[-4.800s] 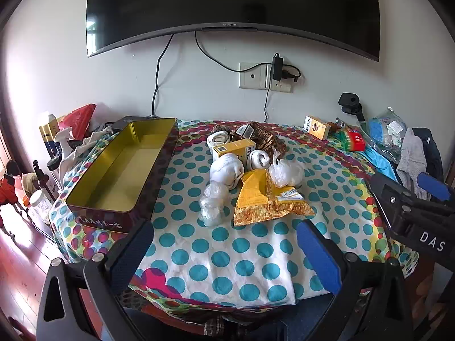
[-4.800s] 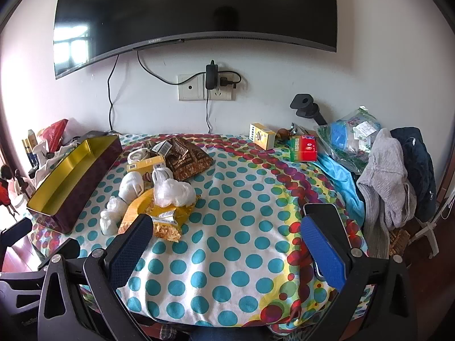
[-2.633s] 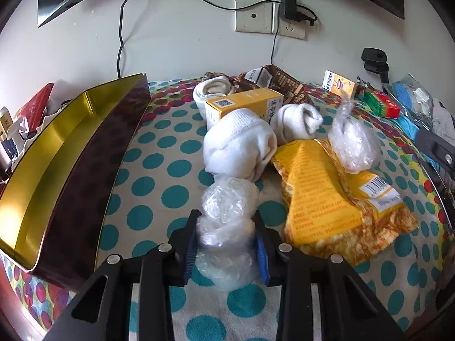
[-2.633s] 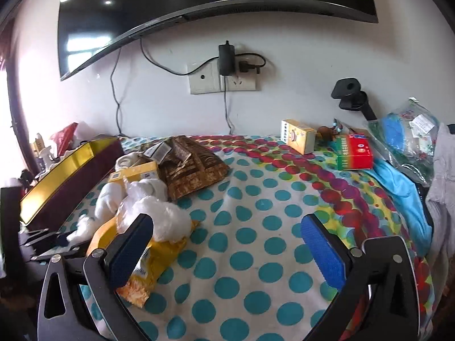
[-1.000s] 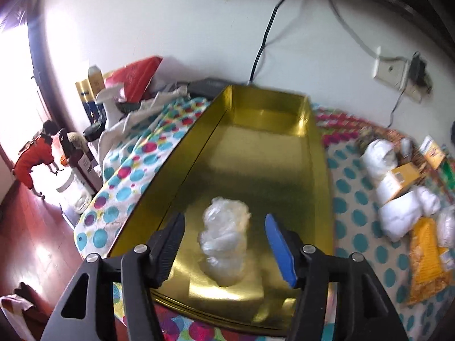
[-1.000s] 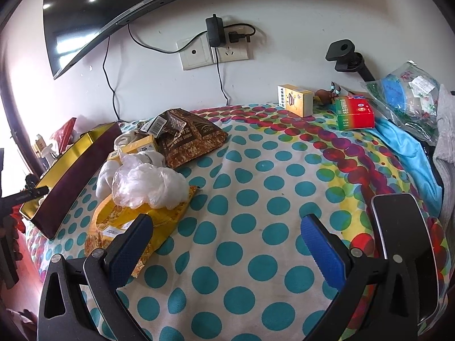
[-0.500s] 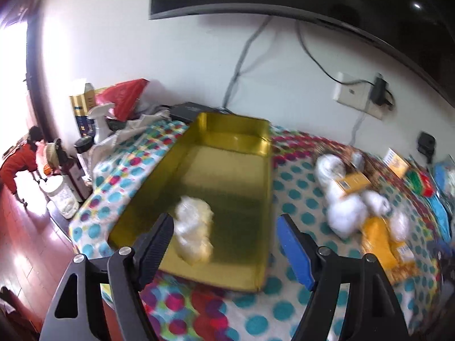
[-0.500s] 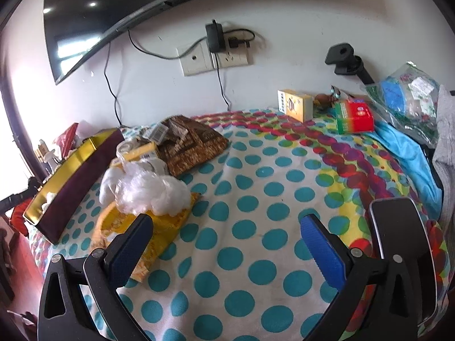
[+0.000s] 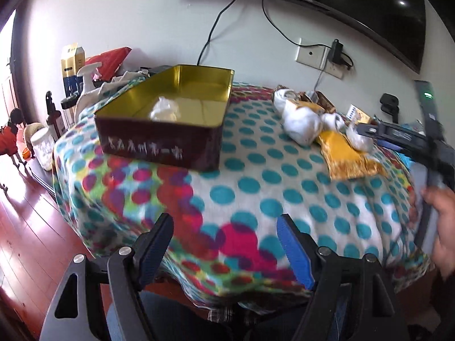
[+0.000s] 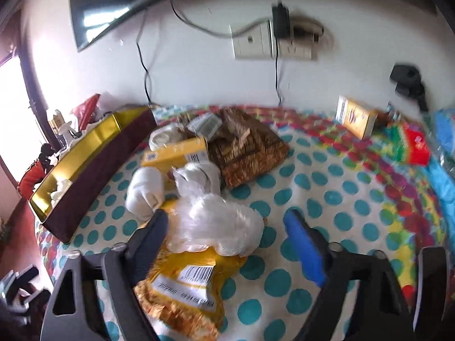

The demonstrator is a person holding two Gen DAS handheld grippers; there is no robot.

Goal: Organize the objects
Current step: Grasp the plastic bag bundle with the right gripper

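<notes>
Right gripper [image 10: 226, 244] open around crinkly plastic bag [image 10: 219, 224]: light, soft, slippery (pinch mid-bulge); left gripper [image 9: 224, 241] open, empty.

left view low at table edge [image 9: 256, 199]; right view close above; both share tin [image 9: 159, 142].

Bare dotted tablecloth [image 10: 335, 196] lies right of the plastic bag [image 10: 216, 224]; socks [image 10: 145, 193] and snack packets [image 10: 244, 147] crowd behind.

left gripper [image 9: 224, 244]: black frame, blue finger pads, silver screws
right gripper [image 10: 227, 241]: black frame, blue finger pads, triangular cut-outs
right hand [image 9: 442, 227]: bare skin
</notes>
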